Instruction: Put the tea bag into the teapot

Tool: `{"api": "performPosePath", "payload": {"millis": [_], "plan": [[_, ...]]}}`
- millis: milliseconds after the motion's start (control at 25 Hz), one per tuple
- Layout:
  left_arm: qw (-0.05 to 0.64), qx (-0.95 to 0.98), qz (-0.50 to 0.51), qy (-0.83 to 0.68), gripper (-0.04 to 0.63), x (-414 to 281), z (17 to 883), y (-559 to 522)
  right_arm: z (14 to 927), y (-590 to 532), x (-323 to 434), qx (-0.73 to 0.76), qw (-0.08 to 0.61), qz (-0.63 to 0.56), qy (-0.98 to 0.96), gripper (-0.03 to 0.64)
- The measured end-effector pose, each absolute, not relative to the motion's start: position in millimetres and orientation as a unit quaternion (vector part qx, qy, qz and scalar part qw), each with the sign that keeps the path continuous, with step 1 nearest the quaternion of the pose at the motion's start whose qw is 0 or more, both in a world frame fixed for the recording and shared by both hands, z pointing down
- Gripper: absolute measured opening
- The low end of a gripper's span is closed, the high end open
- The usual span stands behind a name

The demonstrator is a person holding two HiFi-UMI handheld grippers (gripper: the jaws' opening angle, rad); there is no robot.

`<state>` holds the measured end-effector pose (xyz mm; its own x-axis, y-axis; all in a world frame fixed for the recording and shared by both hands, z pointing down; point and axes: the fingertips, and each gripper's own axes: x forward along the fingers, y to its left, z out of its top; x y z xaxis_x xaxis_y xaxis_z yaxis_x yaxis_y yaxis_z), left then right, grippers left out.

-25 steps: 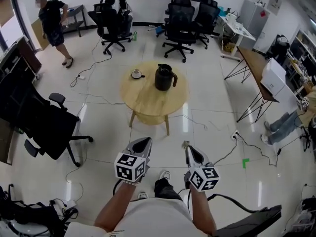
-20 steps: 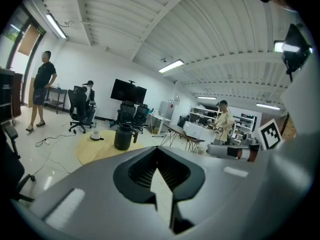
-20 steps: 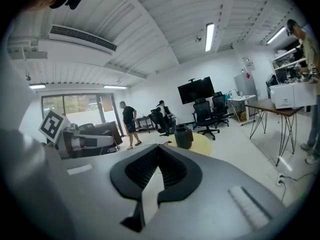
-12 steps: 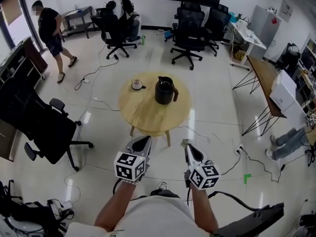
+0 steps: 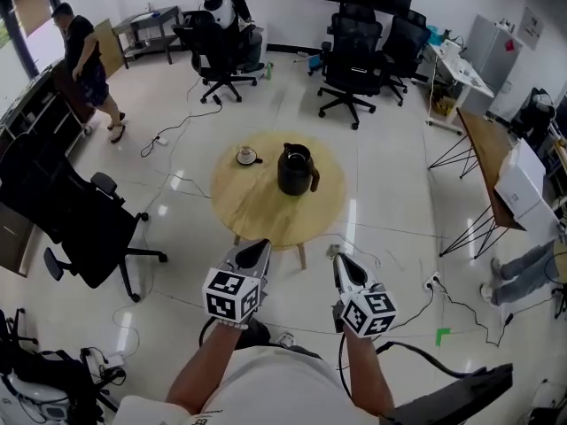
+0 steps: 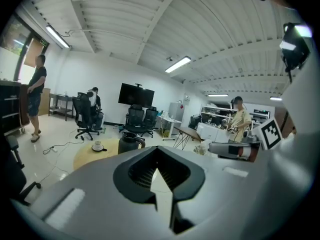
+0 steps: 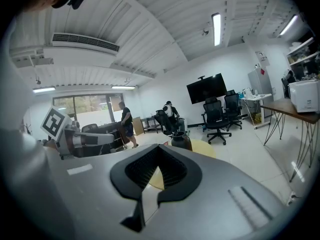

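Observation:
A black teapot (image 5: pixel 297 168) with a handle stands on a round wooden table (image 5: pixel 266 206) a few steps ahead of me. Next to it, on the left, sits a small cup on a saucer (image 5: pixel 246 157); no tea bag can be made out at this distance. My left gripper (image 5: pixel 260 250) and right gripper (image 5: pixel 337 261) hang side by side over the floor, well short of the table, both shut and empty. The left gripper (image 6: pixel 159 176) looks toward the teapot (image 6: pixel 131 143) and the cup (image 6: pixel 97 146). Past the right gripper (image 7: pixel 155 179), the teapot (image 7: pixel 181 140) also shows.
A black office chair (image 5: pixel 84 224) stands left of the table and more chairs (image 5: pixel 350 69) are behind it. Cables (image 5: pixel 168 140) trail over the white floor. A desk (image 5: pixel 492 153) lines the right side. One person (image 5: pixel 84 60) walks at far left, another (image 5: pixel 226 11) sits at the back.
The view has tipped up a little and the table sits slightly nearer. The person at far left has walked on. Both grippers keep their pose, still shut.

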<state>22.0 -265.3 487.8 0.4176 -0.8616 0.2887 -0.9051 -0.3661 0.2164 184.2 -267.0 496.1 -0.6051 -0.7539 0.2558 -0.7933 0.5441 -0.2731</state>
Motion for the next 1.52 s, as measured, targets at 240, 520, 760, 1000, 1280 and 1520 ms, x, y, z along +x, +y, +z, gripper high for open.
{"api": "performPosePath", "payload": {"millis": [240,520,760,1000,1280,1520], "plan": [[0.181,0.817,0.066,-0.543,0.011,15,491,-289,498,-293,176,0.431,0.053,0.186,-0.881,0.002],[0.192,0.815,0.063,-0.543,0.011,5,501,-336,502,-333,165,0.429,0.066,0.181,-0.883,0.002],[0.197,0.820,0.058,-0.534,0.012,-2,507,-382,501,-385,148,0.425,0.086,0.164,-0.886,0.002],[0.200,0.824,0.065,-0.527,0.012,-13,491,-426,474,-443,127,0.424,0.097,0.145,-0.888,0.002],[0.205,0.833,0.083,-0.508,0.012,-12,472,-469,450,-510,108,0.409,0.110,0.150,-0.893,0.002],[0.221,0.834,0.080,-0.500,0.011,-27,483,-492,466,-560,83,0.395,0.133,0.151,-0.896,0.002]]}}
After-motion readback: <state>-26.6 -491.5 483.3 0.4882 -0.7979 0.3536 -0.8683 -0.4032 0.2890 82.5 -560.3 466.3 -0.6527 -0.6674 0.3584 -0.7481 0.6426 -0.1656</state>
